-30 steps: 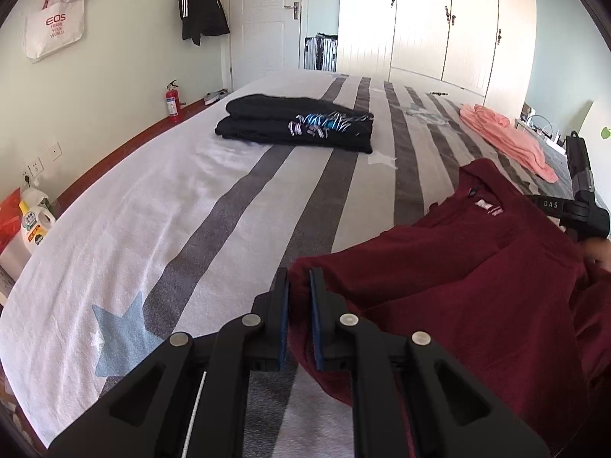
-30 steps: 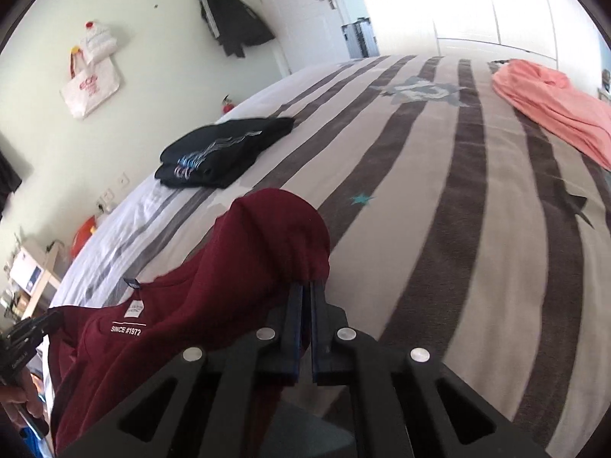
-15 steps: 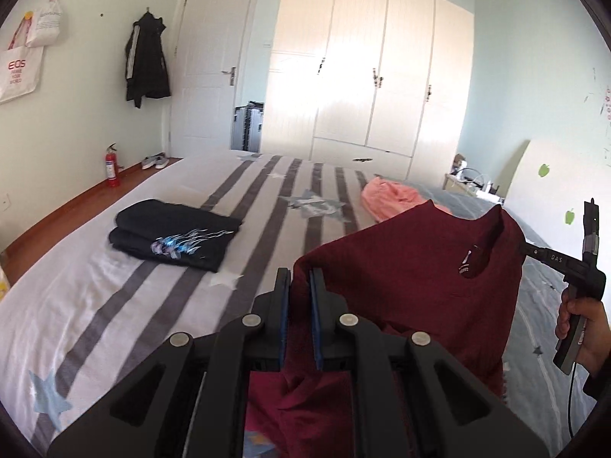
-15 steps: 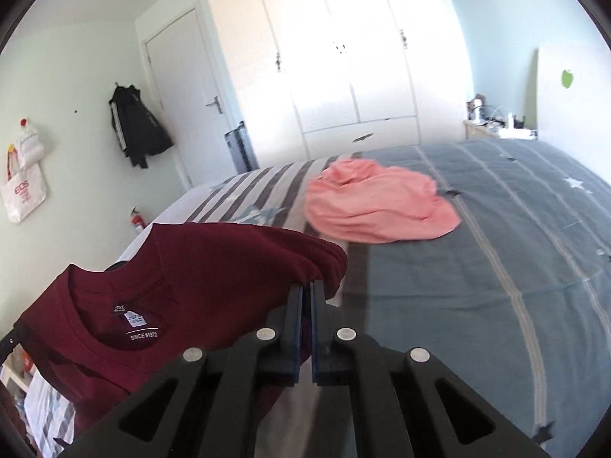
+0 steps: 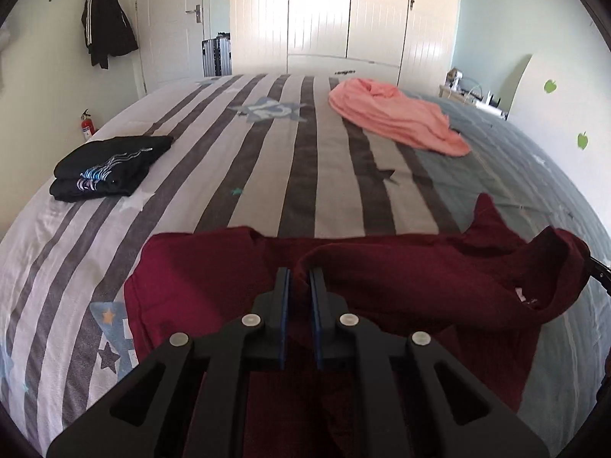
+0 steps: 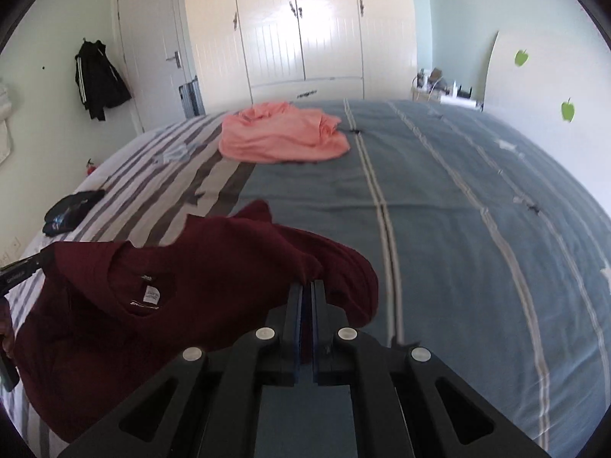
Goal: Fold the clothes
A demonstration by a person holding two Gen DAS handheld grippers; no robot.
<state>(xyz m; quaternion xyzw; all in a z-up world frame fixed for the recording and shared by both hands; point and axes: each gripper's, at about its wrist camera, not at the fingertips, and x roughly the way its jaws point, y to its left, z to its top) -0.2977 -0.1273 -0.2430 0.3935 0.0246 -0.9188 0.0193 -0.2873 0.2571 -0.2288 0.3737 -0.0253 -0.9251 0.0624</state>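
A dark red T-shirt point(image 5: 420, 278) hangs stretched between both grippers above the striped bed point(image 5: 267, 175). My left gripper point(image 5: 299, 273) is shut on one shoulder of it. In the right wrist view the same red T-shirt point(image 6: 191, 286) shows its neck label, and my right gripper point(image 6: 306, 286) is shut on its other shoulder. The shirt's lower part drapes onto the bed below the fingers. The other gripper's black tip shows at the frame edge in each view.
A folded black garment point(image 5: 107, 168) lies at the left of the bed. A crumpled pink garment point(image 5: 397, 118) lies at the far side. White wardrobe doors point(image 5: 343, 19), a suitcase and a hanging black jacket point(image 5: 107, 30) stand beyond.
Both grippers swung across the room with the red shirt, lifting it off the bed and spreading it wide between them. It now sinks lower toward the bed, facing the wardrobe.
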